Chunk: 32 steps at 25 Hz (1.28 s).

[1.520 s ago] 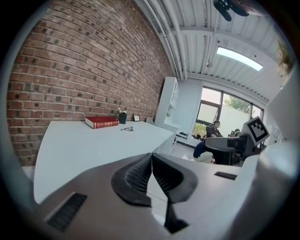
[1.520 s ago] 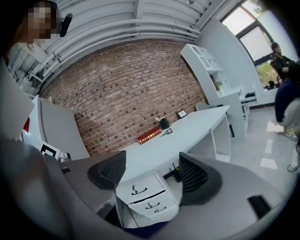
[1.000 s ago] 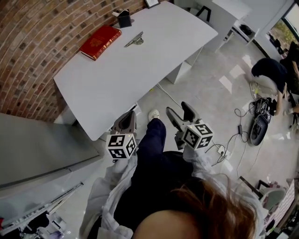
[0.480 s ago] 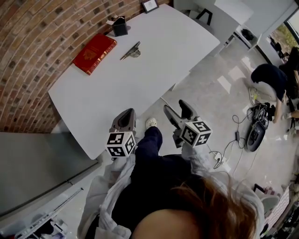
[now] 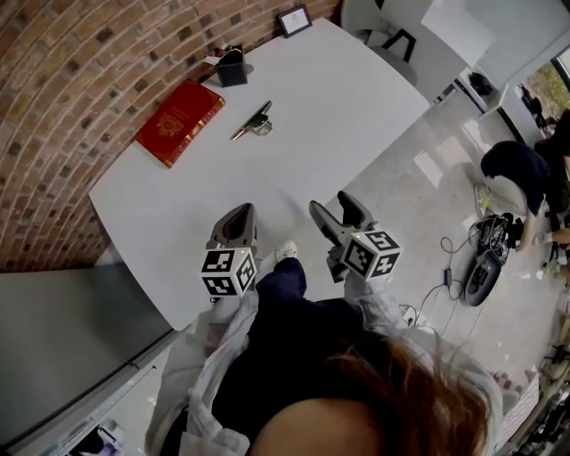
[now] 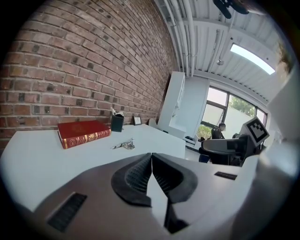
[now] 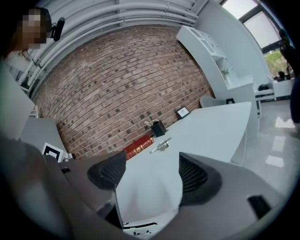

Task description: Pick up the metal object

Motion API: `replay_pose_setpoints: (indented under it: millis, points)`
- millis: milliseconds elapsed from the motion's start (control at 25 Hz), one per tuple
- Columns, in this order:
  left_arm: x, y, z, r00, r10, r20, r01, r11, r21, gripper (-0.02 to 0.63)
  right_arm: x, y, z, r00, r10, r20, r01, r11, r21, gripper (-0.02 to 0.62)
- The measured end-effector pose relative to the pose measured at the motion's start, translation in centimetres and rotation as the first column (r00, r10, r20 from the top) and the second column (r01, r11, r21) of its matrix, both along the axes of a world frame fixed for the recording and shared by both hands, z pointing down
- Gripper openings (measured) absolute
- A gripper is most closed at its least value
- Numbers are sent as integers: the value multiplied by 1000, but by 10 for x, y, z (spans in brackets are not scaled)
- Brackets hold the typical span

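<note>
A small shiny metal object lies on the white table, right of a red book; it also shows as the metal object and the metal object in the gripper views. My left gripper hangs over the table's near edge, jaws pressed together, empty. My right gripper is just off the near edge, jaws wide apart, nothing between them. Both are well short of the metal object.
A black pen holder and a small picture frame stand at the table's far side against the brick wall. Cables and a bag lie on the floor at right, near a crouching person.
The view has moved forward towards the table. Both grippers now sit nearer the table's edge, the left one over it. Neither gripper's jaws have changed.
</note>
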State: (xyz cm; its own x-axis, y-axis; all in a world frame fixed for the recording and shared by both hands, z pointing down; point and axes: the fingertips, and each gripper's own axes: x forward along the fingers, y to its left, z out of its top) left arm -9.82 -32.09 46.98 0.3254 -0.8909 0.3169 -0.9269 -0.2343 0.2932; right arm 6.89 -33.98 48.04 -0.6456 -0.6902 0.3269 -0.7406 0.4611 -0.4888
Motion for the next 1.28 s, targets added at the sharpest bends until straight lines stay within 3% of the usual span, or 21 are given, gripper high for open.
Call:
replay_pose_setpoints:
  millis: [280,440,640,720,800,880,1000,1080,1160,1280]
  points:
    - [-7,-39,11,1000,-15,-17,15,1000,-8,17,-11,-43,7,999,-24,27,25,999,-27,353]
    - [-11,-52,20,999,-28,-36,27,999,-20,17,-20,-64,6,989,-8,146,23,995,-97,351]
    - [-21,-66,21,999,-31,-36,31,999,-8,17,-32,-96,-2,952,31,304,23,985,-173,347]
    - [-26,-65,21,998,-51,-44,51,999,-9,17,-36,-107,-7,915,63,398,35,971,-236,347]
    - [-33,-64,23,996,-77,-45,76,997,-15,17,-38,-118,-5,855,124,504,56,943,-328,347]
    - [-40,-66,25,993,-109,-46,108,994,-19,17,-42,-131,-2,778,193,598,95,905,-415,345]
    - [-47,-70,27,987,-151,-51,150,988,-19,17,-50,-149,2,633,303,713,177,840,-513,331]
    - [-49,-73,27,983,-178,-54,177,984,-20,17,-55,-161,4,569,351,744,207,814,-542,331]
    - [-53,-75,26,976,-211,-55,210,977,-25,17,-61,-171,10,571,356,740,220,802,-555,331]
    - [-58,-79,26,962,-268,-57,266,963,-40,17,-76,-183,23,619,335,710,250,773,-583,331]
